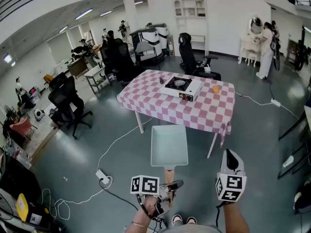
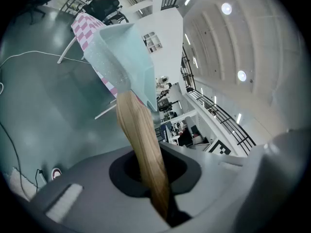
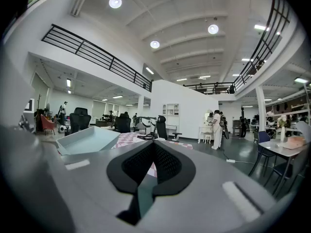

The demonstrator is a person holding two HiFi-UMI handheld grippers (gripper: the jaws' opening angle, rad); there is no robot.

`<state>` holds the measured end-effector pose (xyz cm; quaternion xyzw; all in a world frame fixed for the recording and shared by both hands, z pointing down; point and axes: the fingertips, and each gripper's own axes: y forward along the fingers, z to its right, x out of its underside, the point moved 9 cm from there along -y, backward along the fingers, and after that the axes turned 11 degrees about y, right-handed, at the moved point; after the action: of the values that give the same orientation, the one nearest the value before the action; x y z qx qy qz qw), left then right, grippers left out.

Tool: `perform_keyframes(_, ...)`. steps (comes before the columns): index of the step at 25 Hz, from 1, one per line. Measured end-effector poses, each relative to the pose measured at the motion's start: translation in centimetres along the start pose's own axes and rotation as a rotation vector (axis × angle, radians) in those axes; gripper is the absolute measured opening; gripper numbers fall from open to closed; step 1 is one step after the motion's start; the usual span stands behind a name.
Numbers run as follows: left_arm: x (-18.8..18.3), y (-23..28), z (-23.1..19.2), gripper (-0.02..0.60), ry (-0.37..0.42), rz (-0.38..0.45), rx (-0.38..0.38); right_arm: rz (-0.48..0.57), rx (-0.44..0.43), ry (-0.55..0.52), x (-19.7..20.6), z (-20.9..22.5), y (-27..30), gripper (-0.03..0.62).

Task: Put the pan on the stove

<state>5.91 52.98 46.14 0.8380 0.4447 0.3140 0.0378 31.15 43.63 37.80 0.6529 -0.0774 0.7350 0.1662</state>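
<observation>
Left gripper [image 1: 169, 179] is clamped narrow on the wooden handle [image 2: 144, 149] of the pan [image 1: 169, 145], gripping near the handle's far end; the pale blue square pan sticks out ahead of it, in the air over the grey floor, roughly level in the head view. Right gripper [image 1: 232, 161] hangs beside it with its jaws closed together and nothing between them.

The stove [image 1: 181, 88] sits on the checked table [image 1: 160, 107], well apart from the pan; the carry across the floor has yet to be made, so I judge the task to be at its early stage.

Several things could go wrong from here:

- The grip is far from the pan's body, so its weight acts on a long lever; a quick step or swing could make the smooth handle twist or slide in the pads, and the pan would tip or droop.
- A white cable [image 1: 118, 139] runs over the floor toward the table's left leg, with a power strip [image 1: 103, 178] nearer the person; a path drifting left risks a snagged foot.
- The table's near edge stands between pan and stove; a low approach could knock the pan's front wall against it.
- An orange thing [image 1: 215, 89] lies near the stove's right side; coming in from that side could nudge it.
- A pan set off-centre on the burner may rock once released.
</observation>
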Motion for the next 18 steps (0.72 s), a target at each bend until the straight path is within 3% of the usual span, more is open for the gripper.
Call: perform_keyframes(18, -1.6, -3.6, -3.0, 0.020, -0.001, -0.012, 0.002, 0.003, 0.041, 0.056, 0.8, -2.9, 0.3, 0.009)
